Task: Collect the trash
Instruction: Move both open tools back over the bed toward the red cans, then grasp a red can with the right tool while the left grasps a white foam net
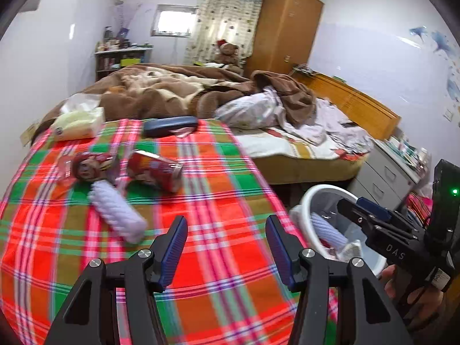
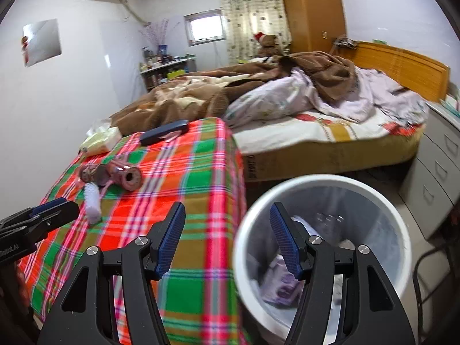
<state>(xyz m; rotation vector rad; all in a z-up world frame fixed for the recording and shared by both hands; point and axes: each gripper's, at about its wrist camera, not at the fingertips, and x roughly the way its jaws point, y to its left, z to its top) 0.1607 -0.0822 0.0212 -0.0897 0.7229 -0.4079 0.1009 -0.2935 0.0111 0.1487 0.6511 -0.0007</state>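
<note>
Bedroom clutter fills the background: an unmade bed with a brown blanket (image 1: 178,92) and a wooden wardrobe (image 1: 284,26) behind it. Right under my grippers is a table draped in a plaid cloth (image 1: 218,258).

My left gripper (image 1: 226,251) has its jaws apart with nothing between them, only cloth below. My right gripper (image 2: 227,240) is likewise spread and empty, hanging over the table edge, with its right finger over the mouth of the white trash bin (image 2: 250,215).

That bin sits on the floor just to the right of my left gripper, beside the table. It already holds a ribbed white bottle (image 1: 327,230) and some crumpled paper (image 2: 283,284), so I judge part of the collecting is done.

What is left lies ahead and to the left of both grippers: another ribbed white bottle (image 1: 120,215) lying on its side, closest to my left gripper, and beyond it two red snack cans (image 1: 155,172) also tipped over, one close to the bottle's far end. Farther ahead are a dark case (image 1: 169,125) and a tissue pack (image 1: 77,123); whether those count as trash I can't tell.

By my reckoning the white bottle is the nearest piece to take, with the cans to follow.
</note>
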